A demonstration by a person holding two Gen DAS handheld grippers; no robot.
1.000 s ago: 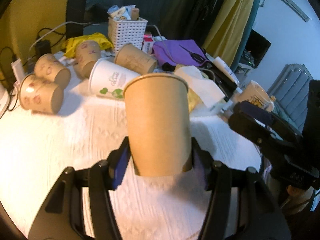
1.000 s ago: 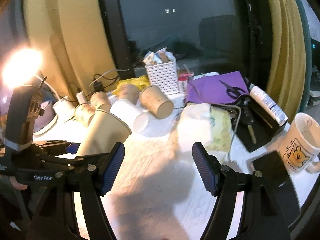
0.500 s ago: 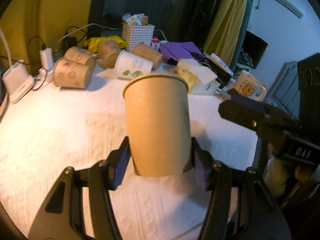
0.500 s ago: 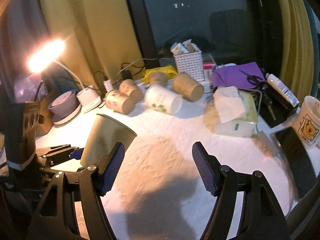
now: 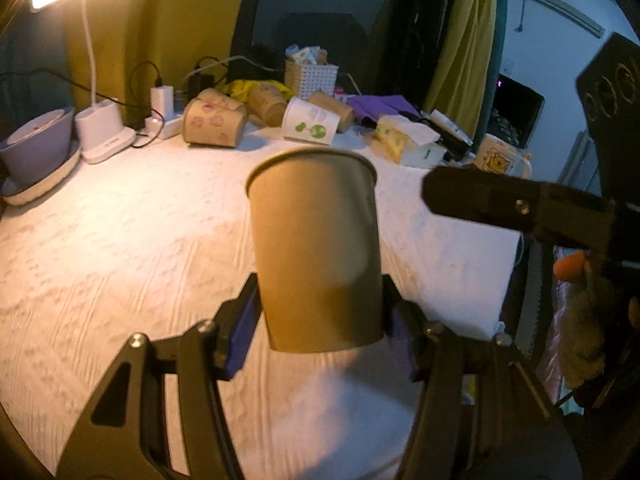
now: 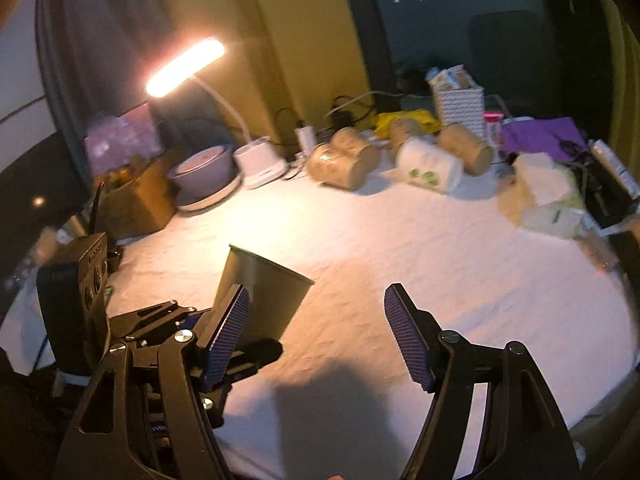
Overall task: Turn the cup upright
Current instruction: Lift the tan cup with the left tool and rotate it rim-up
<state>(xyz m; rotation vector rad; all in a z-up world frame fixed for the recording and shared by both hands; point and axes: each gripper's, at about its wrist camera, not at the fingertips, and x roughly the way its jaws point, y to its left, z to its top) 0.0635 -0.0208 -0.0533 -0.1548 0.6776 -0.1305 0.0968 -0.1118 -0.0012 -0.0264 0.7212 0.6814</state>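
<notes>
Left gripper [image 5: 320, 332]: jaws clamp the base of a plain brown paper cup [image 5: 316, 252], mouth up, above the white-clothed counter [image 5: 132, 248], seemingly for setting down. Right gripper [image 6: 316, 336]: jaws wide, empty. Beyond, 5 tipped paper cups [image 5: 214, 124] wait.

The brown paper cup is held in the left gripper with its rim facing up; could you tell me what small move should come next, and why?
Probably lower the brown paper cup straight down onto the white tablecloth, then open the left gripper. The cup is upright with its rim on top, clamped near its base, and seems to hang just above the cloth. The right gripper is open, empty and off to the side.
</notes>
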